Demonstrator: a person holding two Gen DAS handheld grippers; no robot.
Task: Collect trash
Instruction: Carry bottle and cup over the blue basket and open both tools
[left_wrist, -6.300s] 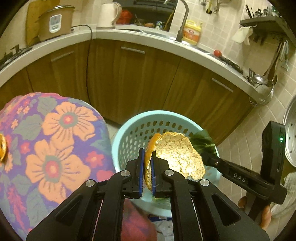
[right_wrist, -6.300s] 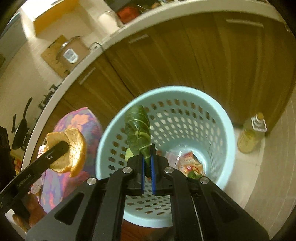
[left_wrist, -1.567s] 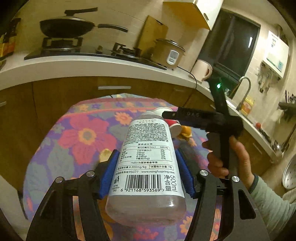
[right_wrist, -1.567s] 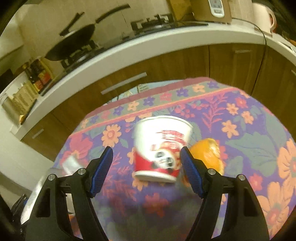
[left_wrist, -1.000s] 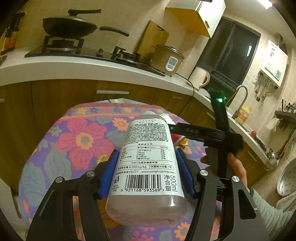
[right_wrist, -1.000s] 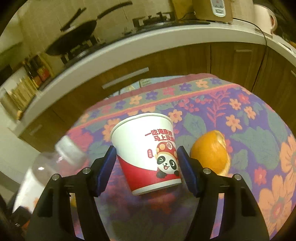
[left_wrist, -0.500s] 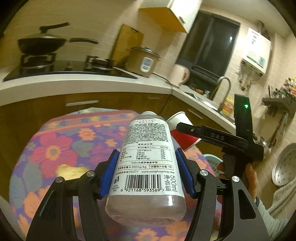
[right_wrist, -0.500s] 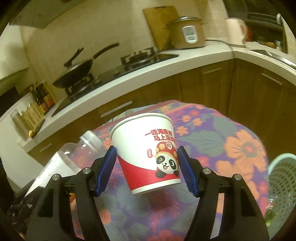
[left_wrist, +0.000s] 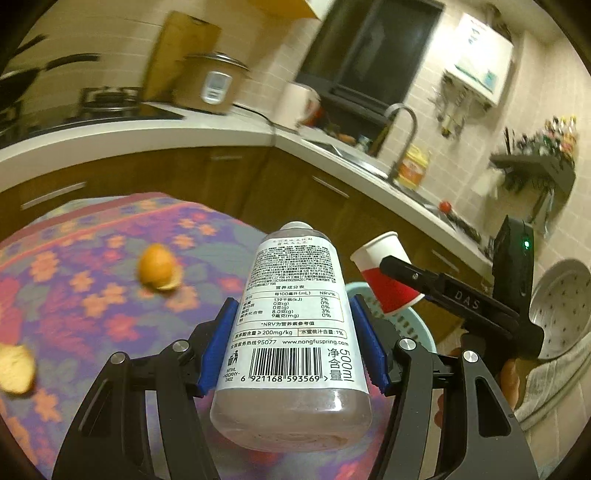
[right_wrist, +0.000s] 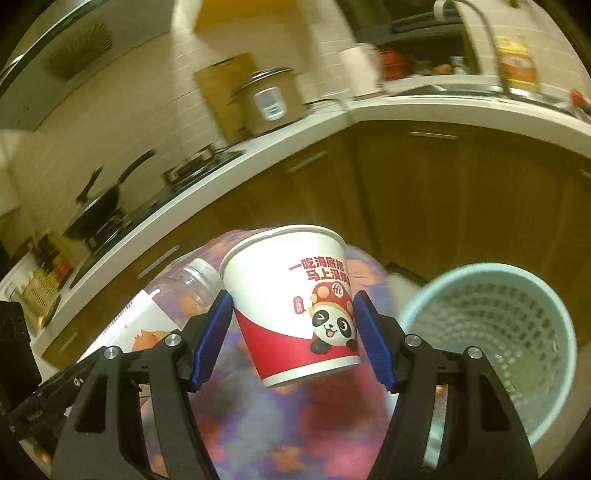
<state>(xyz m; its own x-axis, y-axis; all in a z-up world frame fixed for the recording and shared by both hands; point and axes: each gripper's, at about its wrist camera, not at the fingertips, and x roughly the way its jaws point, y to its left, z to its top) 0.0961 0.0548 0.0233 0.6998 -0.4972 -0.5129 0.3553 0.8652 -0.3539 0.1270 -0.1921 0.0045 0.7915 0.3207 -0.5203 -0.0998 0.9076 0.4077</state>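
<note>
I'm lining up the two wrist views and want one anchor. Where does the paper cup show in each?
Left wrist view: the cup sits right of centre, tilted, held by the right gripper, just above the basket rim.
Right wrist view: the cup fills the centre between the blue fingers, with the basket at right.
Shared landmark: the rice cooker on the counter.

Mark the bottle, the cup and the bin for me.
bottle (left_wrist: 295, 314): left wrist view, on its white label, between the left gripper's pads.
cup (right_wrist: 295, 306): right wrist view, on its printed side wall, in the right gripper.
bin (right_wrist: 491, 332): right wrist view, on its perforated inner wall.
</note>
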